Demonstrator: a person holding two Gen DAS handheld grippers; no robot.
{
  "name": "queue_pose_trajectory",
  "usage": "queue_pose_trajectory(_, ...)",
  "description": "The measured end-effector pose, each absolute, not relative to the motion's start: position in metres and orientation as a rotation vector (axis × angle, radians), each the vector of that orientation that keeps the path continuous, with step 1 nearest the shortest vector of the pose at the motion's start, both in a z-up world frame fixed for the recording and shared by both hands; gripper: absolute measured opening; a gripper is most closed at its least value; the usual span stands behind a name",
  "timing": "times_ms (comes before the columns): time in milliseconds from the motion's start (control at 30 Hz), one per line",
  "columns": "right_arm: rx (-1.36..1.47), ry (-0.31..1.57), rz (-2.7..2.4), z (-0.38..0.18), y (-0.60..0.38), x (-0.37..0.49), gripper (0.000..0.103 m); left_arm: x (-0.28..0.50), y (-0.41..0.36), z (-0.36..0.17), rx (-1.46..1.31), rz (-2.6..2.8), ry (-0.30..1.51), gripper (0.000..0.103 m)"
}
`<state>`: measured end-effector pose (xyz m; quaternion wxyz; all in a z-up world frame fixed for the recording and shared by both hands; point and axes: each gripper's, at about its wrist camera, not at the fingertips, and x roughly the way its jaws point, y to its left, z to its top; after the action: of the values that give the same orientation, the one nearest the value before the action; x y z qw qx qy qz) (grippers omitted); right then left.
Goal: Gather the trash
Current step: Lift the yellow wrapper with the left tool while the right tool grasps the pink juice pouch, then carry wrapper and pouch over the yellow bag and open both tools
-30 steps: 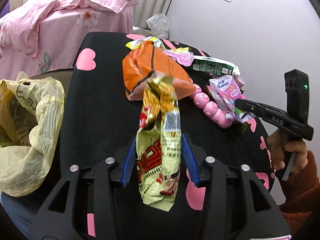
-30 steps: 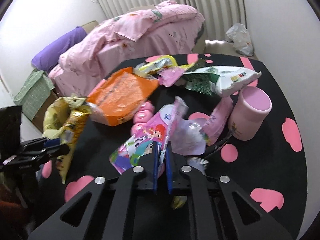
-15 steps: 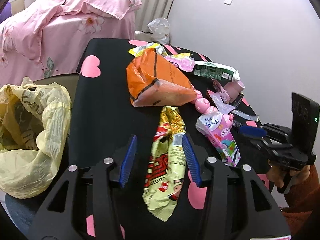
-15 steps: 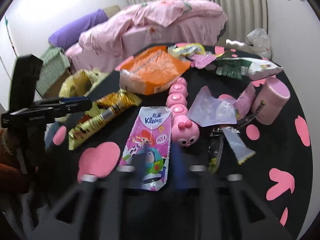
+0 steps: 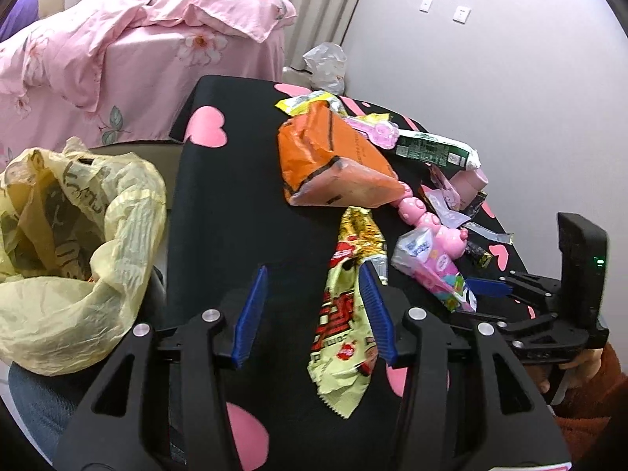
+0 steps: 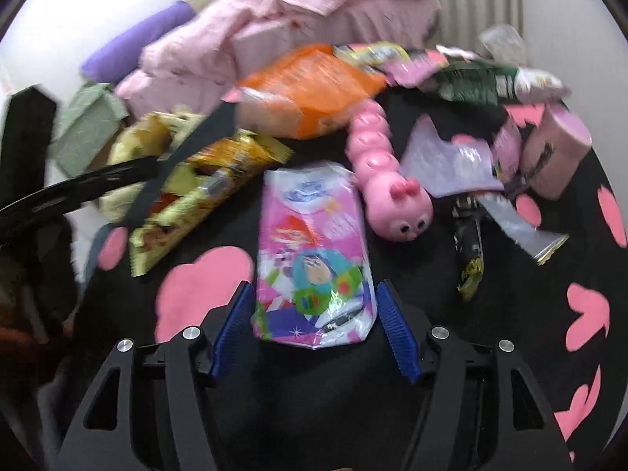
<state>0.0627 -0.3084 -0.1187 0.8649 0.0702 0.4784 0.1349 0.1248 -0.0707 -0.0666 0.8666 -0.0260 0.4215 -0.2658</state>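
Two grippers are over the black table with pink hearts. The left gripper is spread wide and grips nothing; one yellow snack wrapper lies flat on the table, its near half passing under the right-hand blue pad. The right gripper is also spread wide and empty, its pads flanking the near end of one pink cartoon tissue pack, which lies on the table; whether the pads touch it cannot be told. One orange snack bag sits farther back, one green-and-white packet far right, one pink caterpillar toy just right of the tissue pack, and one pink cup on its side at far right. One yellow plastic bag hangs open left of the table. Several small wrappers near the cup are too blurred to count. The right wrist view is motion-smeared, and the pink bedding is cut off at the frame's edge
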Motion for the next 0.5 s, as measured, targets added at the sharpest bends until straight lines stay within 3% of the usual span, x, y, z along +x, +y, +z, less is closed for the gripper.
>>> queue_pose_trajectory(333, 0.049, 0.982, 0.265, -0.12, -0.296, 0.054, 0.062, 0.126, -0.059, -0.071, -0.089, -0.539, 0.888, 0.047)
queue_pose_trajectory(367, 0.079, 0.982, 0.266, -0.119, -0.3, 0.054, 0.058, 0.126, -0.059, -0.071, -0.087, -0.539, 0.888, 0.047)
queue_pose_trajectory(400, 0.097, 0.98, 0.264, -0.119, -0.303, 0.056, 0.044, 0.125, -0.058, -0.071, -0.086, -0.541, 0.887, 0.047)
queue_pose_trajectory(500, 0.091, 0.956, 0.267, -0.115, -0.305, 0.053, 0.032, 0.12, -0.057, -0.07, -0.08, -0.556, 0.879, 0.052)
